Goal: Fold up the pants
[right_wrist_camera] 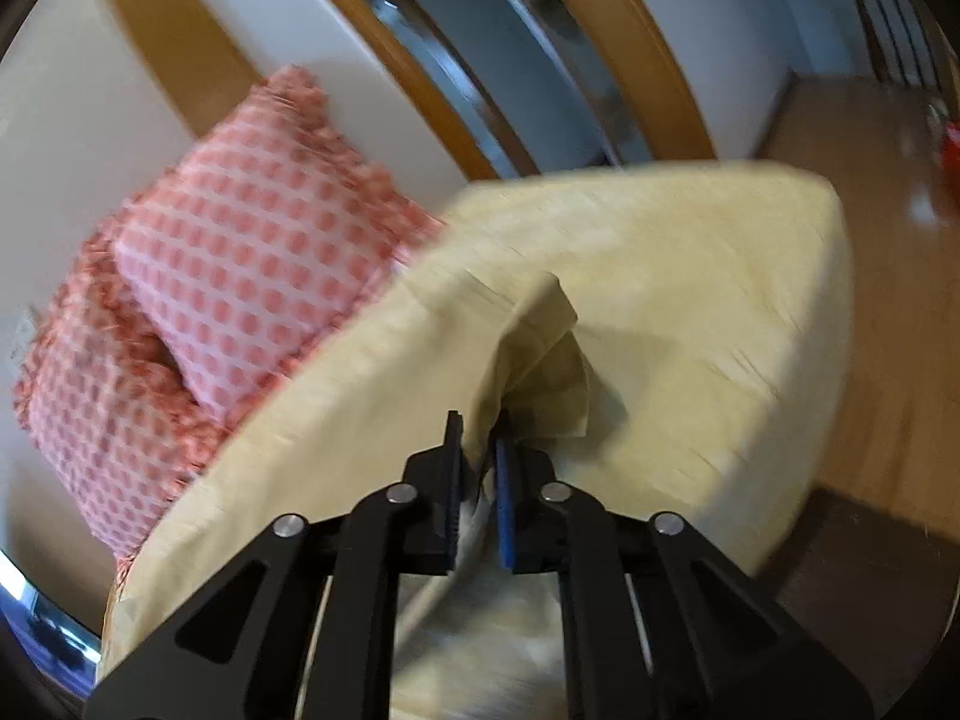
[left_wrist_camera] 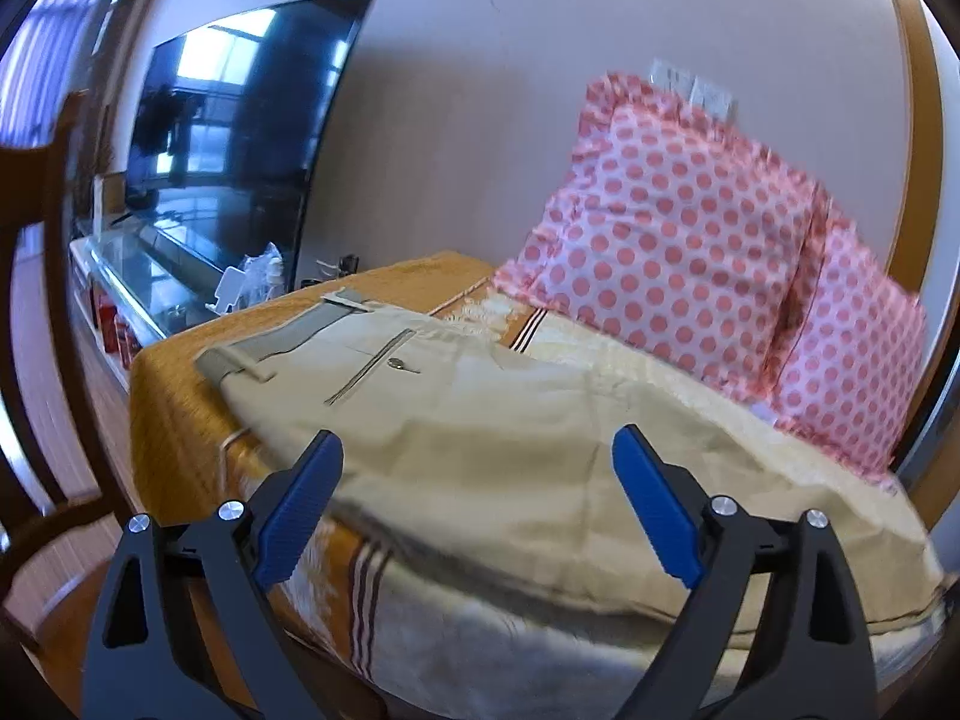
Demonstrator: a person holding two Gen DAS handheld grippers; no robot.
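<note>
The beige pants lie spread along a bed covered with an orange-and-cream bedspread. Their grey-lined waistband sits at the bed's far end, and a zipped pocket shows just below it. No box, basket or other container is clearly visible; small items on the low TV stand beyond the bed are too small to name.

Beside the pants, against the wall at the bed's side, two pink polka-dot pillows stand propped, their lower edges touching the bedspread next to the fabric. A dark television stands on that stand past the waistband end of the bed. A wooden chair stands near the bed's corner on the left gripper's side. Wooden floor lies beyond the bed's other side.

The left gripper hovers over the middle of the pants with its jaws wide apart, the blue pads holding nothing; cloth lies between and below them.

The right gripper has its jaws pressed together on a pinched fold of the pants, and the fabric rises into a small peak just ahead of the tips, with the rest draping away over the bed. This view is motion-blurred.
</note>
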